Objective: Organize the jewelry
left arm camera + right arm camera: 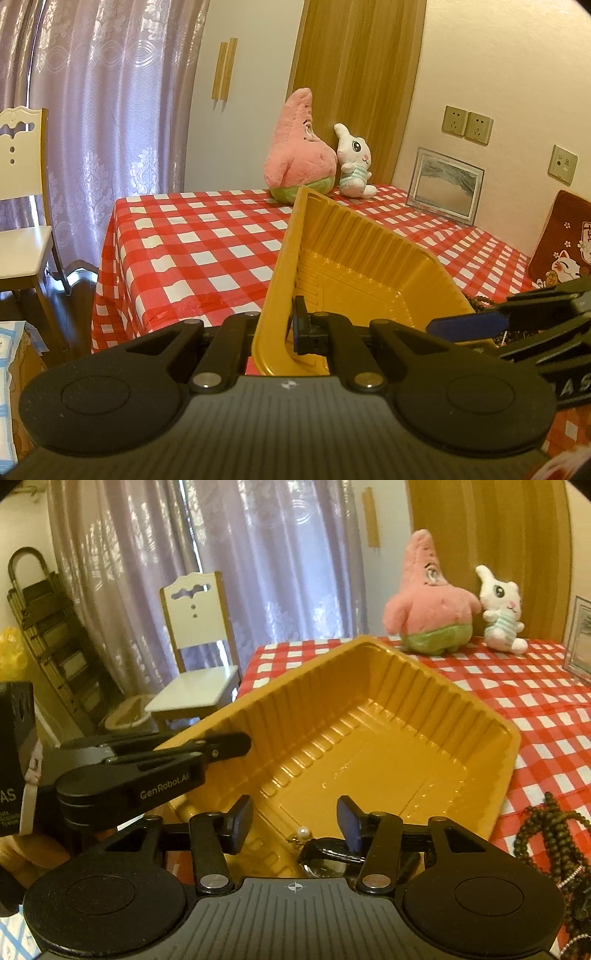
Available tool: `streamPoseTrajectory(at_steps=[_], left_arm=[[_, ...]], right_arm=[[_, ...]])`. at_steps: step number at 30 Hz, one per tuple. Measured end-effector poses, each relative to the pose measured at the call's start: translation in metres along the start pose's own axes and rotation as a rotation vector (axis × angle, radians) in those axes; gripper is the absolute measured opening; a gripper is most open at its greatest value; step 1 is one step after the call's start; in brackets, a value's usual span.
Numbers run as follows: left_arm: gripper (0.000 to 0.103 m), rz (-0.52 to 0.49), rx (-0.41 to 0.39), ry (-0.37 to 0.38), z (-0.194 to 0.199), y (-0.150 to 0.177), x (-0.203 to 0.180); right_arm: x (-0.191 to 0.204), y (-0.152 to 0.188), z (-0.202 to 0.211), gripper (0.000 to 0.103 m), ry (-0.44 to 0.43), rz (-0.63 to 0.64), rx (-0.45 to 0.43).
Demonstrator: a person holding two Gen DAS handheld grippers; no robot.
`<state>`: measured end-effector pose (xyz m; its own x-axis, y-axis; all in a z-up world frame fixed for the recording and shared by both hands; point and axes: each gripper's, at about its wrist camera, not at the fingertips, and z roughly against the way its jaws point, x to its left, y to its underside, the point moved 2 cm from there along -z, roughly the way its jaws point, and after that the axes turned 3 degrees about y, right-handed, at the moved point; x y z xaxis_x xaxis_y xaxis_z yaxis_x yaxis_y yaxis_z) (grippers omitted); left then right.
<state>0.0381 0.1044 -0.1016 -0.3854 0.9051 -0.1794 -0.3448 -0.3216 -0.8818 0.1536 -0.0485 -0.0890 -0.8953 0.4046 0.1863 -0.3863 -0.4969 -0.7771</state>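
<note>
Tabletop (192, 236): covered with a red-and-white checked cloth, against a cream wall.
Chair (199, 635): white with wooden trim, beside the tabletop, before a mauve curtain (258, 561).
Tray (369, 738): gold plastic, ribbed walls, tilted with its near-left side raised off the cloth; inner floor mostly bare.
Pink starfish plush (299, 147): upright at the far edge of the tabletop, touching a white rabbit plush (354, 162) on its right.
Picture frame (443, 184): leaning against the wall, right of the plush toys.
Red cushion (561, 240): cat print, at the right edge in the left wrist view.
Left gripper (290, 325): fingers pressed together on the tray's near wall, one inside and one outside the rim.
Right gripper (293, 825): fingers spread apart over the tray's near corner, pinching nothing.
Dark bead strand (554, 838): heaped on the cloth just right of the tray.
Dark glossy piece (325, 856): inside the tray's near corner, below the right gripper; kind unclear.
Pearl earring (303, 830): small white bead on a metal hook, inside the tray, beside the dark piece.
</note>
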Motion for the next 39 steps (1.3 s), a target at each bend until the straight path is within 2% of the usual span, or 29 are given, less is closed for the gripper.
streamPoseTrajectory(at_steps=[8, 19, 20, 23, 28, 33, 39], left_arm=[[0.005, 0.003, -0.001, 0.0, 0.0, 0.0, 0.0], [0.005, 0.0, 0.0, 0.0, 0.0, 0.0, 0.0], [0.005, 0.0, 0.001, -0.001, 0.0, 0.0, 0.001], [0.005, 0.0, 0.0, -0.001, 0.0, 0.0, 0.0], [0.005, 0.0, 0.001, -0.002, 0.0, 0.001, 0.001], [0.006, 0.002, 0.002, -0.005, 0.0, 0.003, 0.003], [0.006, 0.003, 0.002, -0.004, 0.0, 0.003, 0.003]], right_arm=[[-0.025, 0.008, 0.038, 0.051, 0.064, -0.104, -0.053], [-0.096, 0.057, 0.075, 0.05, 0.311, -0.241, 0.01], [-0.102, 0.061, 0.076, 0.05, 0.335, -0.247, 0.02], [-0.117, 0.071, 0.078, 0.039, 0.383, -0.26, 0.038], [-0.131, 0.079, 0.073, 0.032, 0.404, -0.263, 0.061], [-0.137, 0.08, 0.063, 0.02, 0.404, -0.253, 0.079], [-0.143, 0.081, 0.056, 0.017, 0.411, -0.243, 0.091]])
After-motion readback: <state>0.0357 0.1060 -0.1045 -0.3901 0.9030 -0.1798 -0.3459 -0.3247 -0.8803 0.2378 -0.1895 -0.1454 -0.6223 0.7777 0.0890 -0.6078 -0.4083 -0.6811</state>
